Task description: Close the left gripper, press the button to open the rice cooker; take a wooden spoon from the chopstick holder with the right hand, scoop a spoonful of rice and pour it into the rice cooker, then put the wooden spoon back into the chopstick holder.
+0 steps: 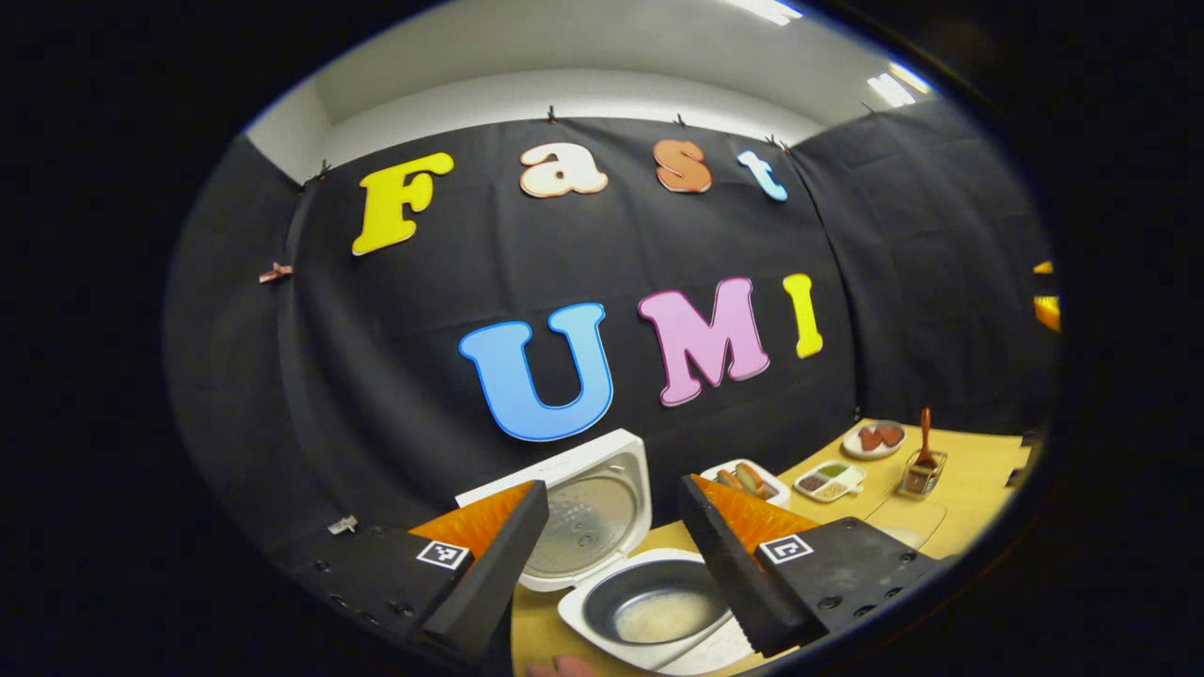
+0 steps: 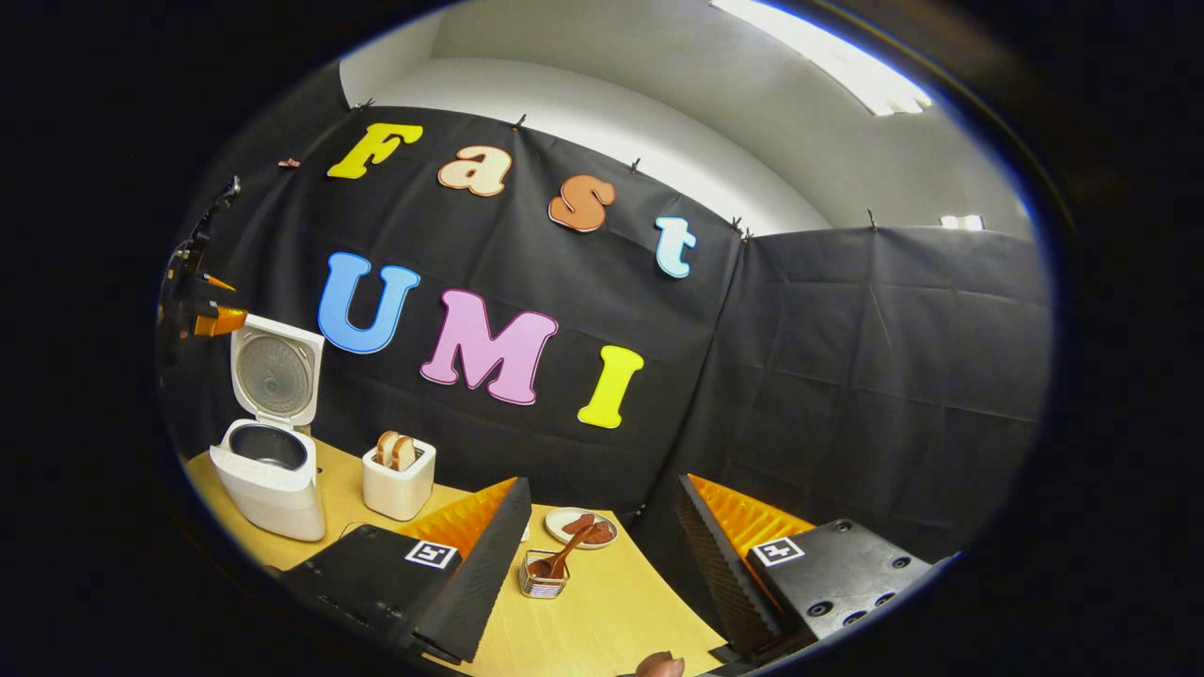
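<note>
Left gripper view: left gripper (image 1: 611,555) jaws spread, empty, above the rice cooker (image 1: 649,611), lid up, rice in pot; wooden spoon (image 1: 925,442) stands in chopstick holder (image 1: 920,478) far right on worktop (image 1: 978,470). Right gripper view: right gripper (image 2: 602,564) jaws released, empty, spoon in holder between them, cooker far left

Left gripper view looks from close above the open rice cooker (image 1: 611,564) toward the far wall. Right gripper view sits farther right, seeing cooker (image 2: 268,470), table (image 2: 611,621), same wall.
</note>
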Demonstrator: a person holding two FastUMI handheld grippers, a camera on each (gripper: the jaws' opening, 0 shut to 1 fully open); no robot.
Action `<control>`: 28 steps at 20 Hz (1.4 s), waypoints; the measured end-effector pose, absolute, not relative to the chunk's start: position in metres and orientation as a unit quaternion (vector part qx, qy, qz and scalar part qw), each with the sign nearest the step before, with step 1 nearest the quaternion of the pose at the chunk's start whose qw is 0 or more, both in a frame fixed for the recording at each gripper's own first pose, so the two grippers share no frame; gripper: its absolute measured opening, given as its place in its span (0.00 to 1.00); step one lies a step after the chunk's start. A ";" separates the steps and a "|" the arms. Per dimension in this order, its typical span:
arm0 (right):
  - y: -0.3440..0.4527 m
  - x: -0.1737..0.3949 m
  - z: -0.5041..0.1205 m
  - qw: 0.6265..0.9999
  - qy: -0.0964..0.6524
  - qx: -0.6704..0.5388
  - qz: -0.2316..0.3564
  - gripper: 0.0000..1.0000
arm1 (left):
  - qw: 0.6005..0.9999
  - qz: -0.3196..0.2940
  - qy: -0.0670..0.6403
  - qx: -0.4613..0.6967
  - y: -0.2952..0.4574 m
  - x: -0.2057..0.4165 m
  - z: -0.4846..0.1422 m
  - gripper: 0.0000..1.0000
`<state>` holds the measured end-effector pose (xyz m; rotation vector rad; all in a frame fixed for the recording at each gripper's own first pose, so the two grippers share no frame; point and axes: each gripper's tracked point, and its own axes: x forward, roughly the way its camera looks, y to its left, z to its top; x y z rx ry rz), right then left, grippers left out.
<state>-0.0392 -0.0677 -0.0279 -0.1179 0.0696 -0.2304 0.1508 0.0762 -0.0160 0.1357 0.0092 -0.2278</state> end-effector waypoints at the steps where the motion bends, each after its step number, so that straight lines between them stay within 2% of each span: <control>1: -0.068 -0.038 -0.030 0.991 0.037 -0.057 -0.111 0.97 | 0.993 -0.103 0.008 0.056 0.082 0.142 -0.019 0.96; 8: -0.079 -0.018 -0.057 0.996 0.049 -0.029 -0.071 0.98 | 0.997 -0.040 -0.032 0.051 0.066 0.078 0.014 0.96; 16: -0.111 0.029 -0.099 0.998 0.066 0.017 -0.016 0.97 | 1.000 0.019 -0.007 0.016 0.025 0.042 0.004 0.96; 23: -0.132 0.081 -0.185 0.989 0.119 0.078 0.023 0.98 | 0.997 0.066 0.038 -0.027 -0.001 0.026 -0.019 0.97; 28: -0.126 0.129 -0.258 0.979 0.165 0.068 0.093 0.98 | 0.993 0.104 0.058 -0.015 -0.019 0.019 -0.027 0.97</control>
